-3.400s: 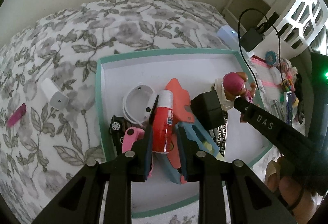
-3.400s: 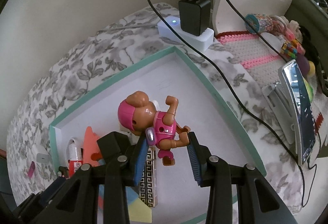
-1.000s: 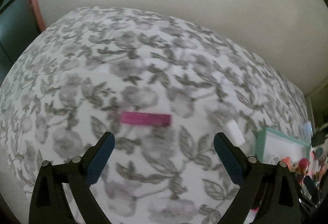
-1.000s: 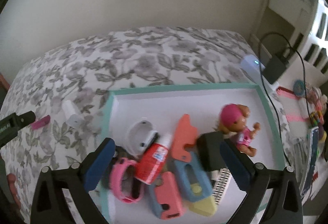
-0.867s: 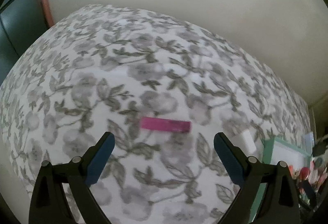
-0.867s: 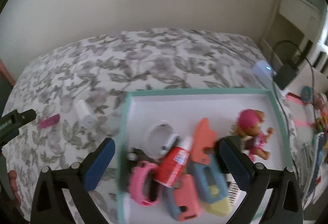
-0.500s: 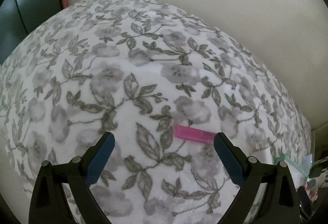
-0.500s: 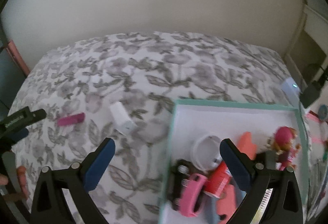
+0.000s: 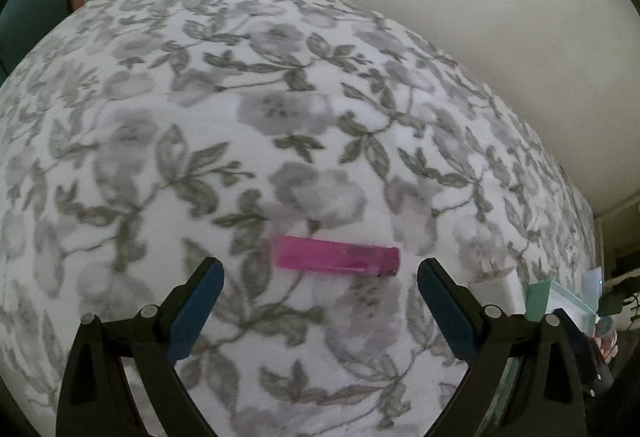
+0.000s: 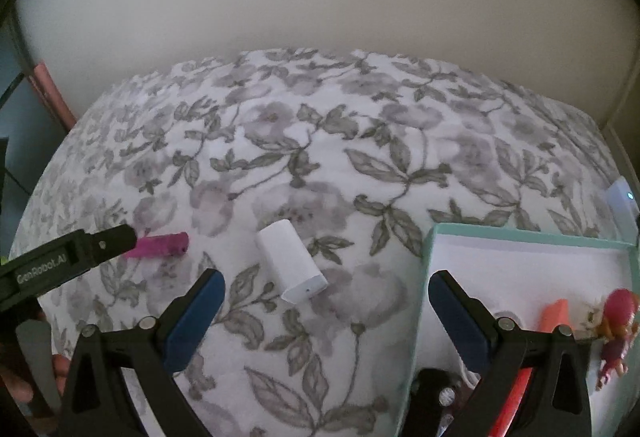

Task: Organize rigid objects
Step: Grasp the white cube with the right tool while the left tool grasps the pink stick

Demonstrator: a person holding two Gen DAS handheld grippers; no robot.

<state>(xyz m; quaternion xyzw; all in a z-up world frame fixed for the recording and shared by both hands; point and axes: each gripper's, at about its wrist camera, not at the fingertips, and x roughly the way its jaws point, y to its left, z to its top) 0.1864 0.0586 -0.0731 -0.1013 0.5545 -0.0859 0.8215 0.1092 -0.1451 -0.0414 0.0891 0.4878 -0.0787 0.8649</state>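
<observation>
Bed [image 9: 200,97]: floral cover carrying every loose item.
Pink stick [image 9: 338,261]: lies flat and crosswise on the bed, just ahead of the left gripper [image 9: 320,273], between the lines of its two fingers [image 9: 196,301], touching neither.
Left gripper: spread wide, holding nothing.
White block [image 10: 291,262]: flat on the bed ahead of the right gripper [image 10: 326,289], beside the tray.
Right gripper: spread wide, holding nothing.
Tray [image 10: 520,235]: teal rim, toys inside, one corner under the right finger.

A grey floral bedspread [image 9: 280,125], a pink stick [image 9: 338,260], a white block [image 10: 291,266] and a teal-rimmed tray [image 10: 424,277] are seen.
</observation>
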